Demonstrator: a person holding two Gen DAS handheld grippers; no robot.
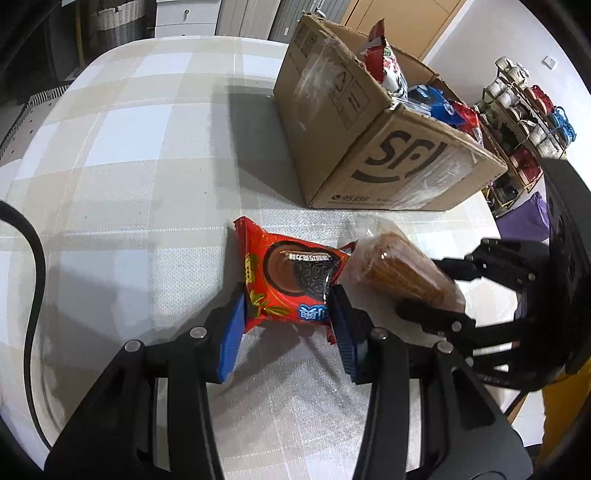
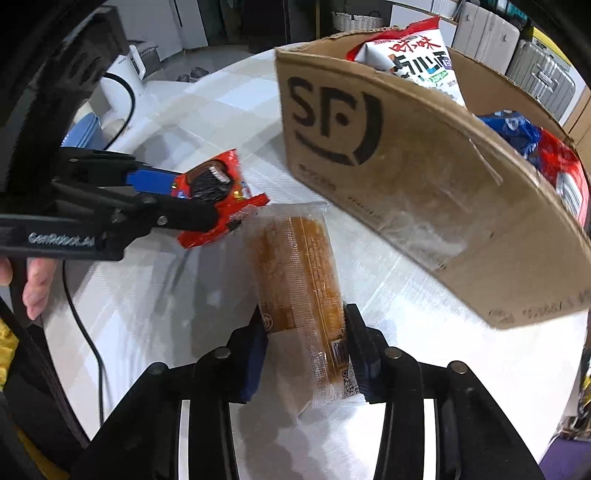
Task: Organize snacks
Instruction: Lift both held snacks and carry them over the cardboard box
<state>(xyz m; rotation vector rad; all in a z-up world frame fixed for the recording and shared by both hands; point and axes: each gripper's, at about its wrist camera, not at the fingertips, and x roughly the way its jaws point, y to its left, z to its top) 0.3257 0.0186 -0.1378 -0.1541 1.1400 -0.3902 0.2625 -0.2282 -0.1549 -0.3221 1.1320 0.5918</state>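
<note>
Fingers point(image 1: 236, 317) pinch red packet point(image 1: 291, 280), seemingly lifted.

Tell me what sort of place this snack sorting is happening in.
Probably a room in a home. A checked tablecloth covers the table, suitcases stand along the far wall, and a rack of cups and yarn sits beside the cardboard box of snacks.

Checked tablecloth point(image 1: 110, 147) fills frame; white drawers point(image 1: 186, 16) upper left; wooden shelf point(image 1: 524, 122) right; suitcases point(image 2: 535, 70) upper right.
</note>
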